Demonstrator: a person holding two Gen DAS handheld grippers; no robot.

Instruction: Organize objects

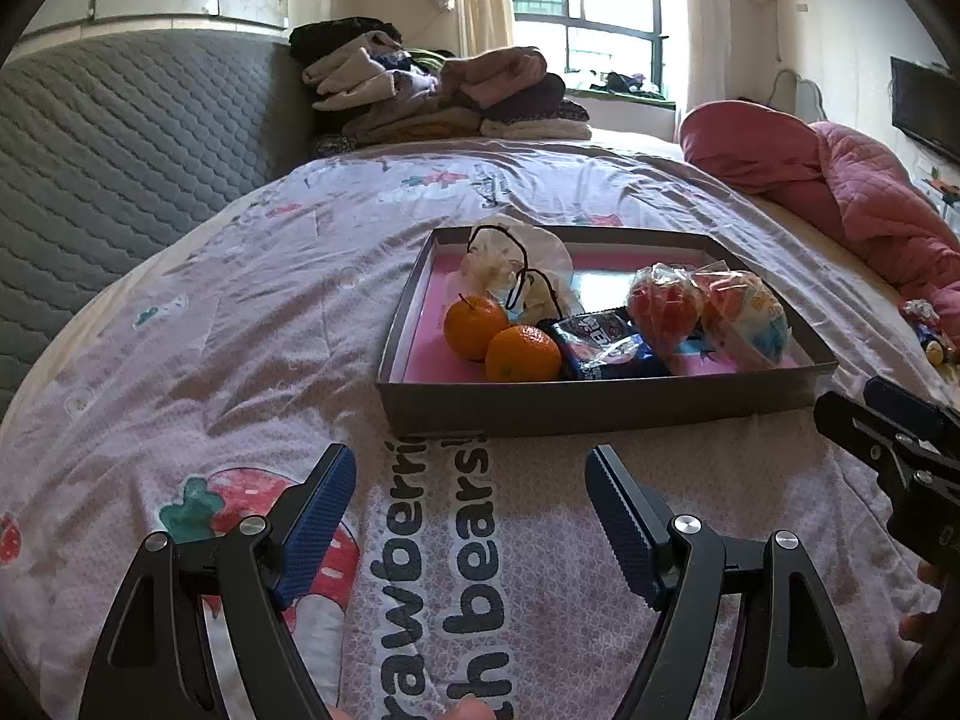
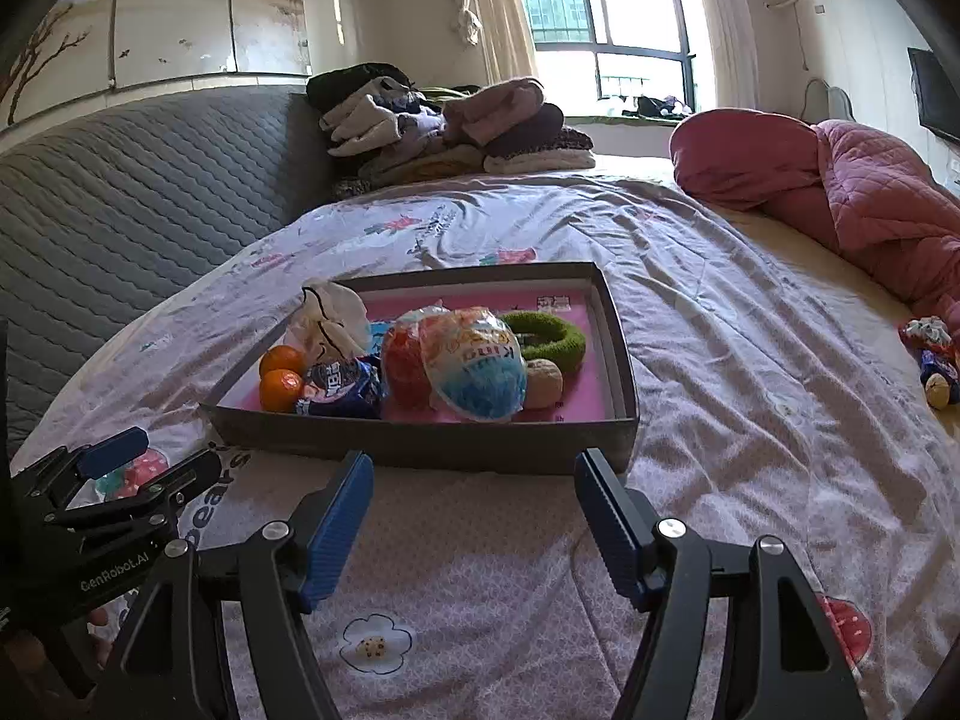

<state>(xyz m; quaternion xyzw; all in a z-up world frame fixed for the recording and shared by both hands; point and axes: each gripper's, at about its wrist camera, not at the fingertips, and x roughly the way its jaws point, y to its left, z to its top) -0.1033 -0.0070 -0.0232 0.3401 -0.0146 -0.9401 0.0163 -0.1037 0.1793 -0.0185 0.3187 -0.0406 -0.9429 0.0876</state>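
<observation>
In cardboard tray (image 2: pixel 420 441): round oranges (image 2: pixel 281 381).

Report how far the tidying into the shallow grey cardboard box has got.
Done: the shallow grey cardboard box holds two oranges, a dark blue snack packet, a wrapped egg toy and a green fuzzy ring. In hand: nothing; left gripper and right gripper open. Left: small toys on the bedspread.

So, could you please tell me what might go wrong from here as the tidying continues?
The box sits on a soft, wrinkled quilt, so pressing on it could tip it. The egg-shaped packets are piled above the rim and might roll out. Loose toys lie far right, a long reach for the open right hand-held gripper.
</observation>
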